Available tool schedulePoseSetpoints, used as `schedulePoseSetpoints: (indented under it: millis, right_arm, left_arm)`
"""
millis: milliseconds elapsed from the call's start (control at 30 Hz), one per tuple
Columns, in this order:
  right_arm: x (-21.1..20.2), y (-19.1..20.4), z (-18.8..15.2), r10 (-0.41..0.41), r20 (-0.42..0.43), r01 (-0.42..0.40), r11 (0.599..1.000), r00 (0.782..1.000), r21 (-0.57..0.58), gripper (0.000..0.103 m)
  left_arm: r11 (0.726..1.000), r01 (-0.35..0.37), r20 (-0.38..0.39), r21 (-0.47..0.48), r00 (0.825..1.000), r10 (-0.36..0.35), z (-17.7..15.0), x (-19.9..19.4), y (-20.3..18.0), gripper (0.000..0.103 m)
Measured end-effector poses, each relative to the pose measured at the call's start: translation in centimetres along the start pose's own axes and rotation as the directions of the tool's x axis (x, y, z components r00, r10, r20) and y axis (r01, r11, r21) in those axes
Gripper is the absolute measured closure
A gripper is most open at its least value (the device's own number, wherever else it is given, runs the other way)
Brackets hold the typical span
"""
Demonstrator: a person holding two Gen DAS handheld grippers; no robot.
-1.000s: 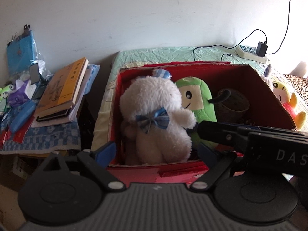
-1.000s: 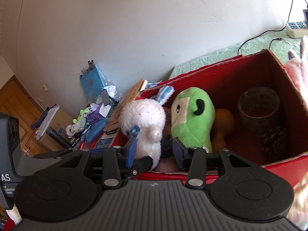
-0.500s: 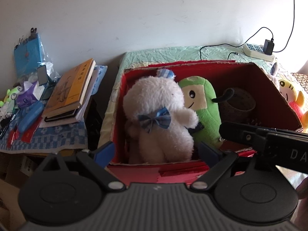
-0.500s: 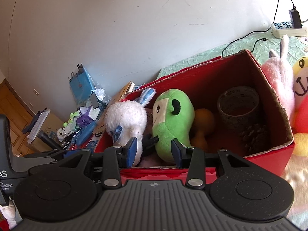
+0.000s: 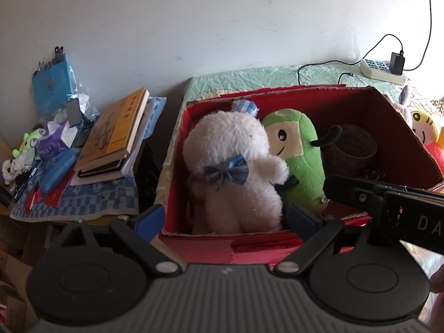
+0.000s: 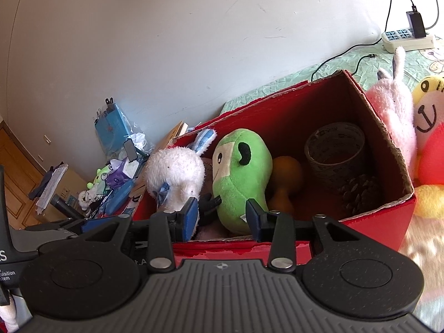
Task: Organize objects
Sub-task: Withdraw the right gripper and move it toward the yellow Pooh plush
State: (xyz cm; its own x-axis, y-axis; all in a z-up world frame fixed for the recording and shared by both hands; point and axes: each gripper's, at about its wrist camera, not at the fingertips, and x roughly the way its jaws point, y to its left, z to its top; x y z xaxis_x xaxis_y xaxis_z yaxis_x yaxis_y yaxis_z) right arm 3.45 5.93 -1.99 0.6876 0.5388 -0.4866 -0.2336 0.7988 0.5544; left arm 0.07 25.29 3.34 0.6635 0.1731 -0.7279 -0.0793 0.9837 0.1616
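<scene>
A red cardboard box (image 5: 383,105) (image 6: 371,224) stands on a green bedsheet. Inside it stand a white plush bunny with a blue bow (image 5: 233,166) (image 6: 174,172), a green plush toy (image 5: 294,149) (image 6: 238,172), an orange toy (image 6: 283,183), a woven cup (image 5: 352,147) (image 6: 333,149) and a pine cone (image 6: 360,191). My left gripper (image 5: 226,217) is open and empty, just in front of the box's near wall. My right gripper (image 6: 222,213) is open and empty at the near wall, in front of the green plush.
A pink plush (image 6: 394,105) and a yellow and red plush (image 6: 430,127) lie right of the box. A side table with stacked books (image 5: 116,133), a blue case (image 5: 58,169) and small toys is left. A power strip (image 5: 383,69) with cables lies at the wall.
Both grippers have drawn back and up from the box, so more of the box and its surroundings shows. The toys inside have not moved.
</scene>
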Motion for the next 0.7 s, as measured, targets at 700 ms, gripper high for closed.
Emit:
schedulePoseSetpoints:
  millis: [700]
  right_arm:
    - [-0.19,-0.29,-0.29,0.014,0.023,-0.014,1.0,1.0,0.007,0.065]
  left_arm:
    - [0.999,-0.05,0.004,0.012,0.999,0.05,0.0,-0.26,-0.81,0.008]
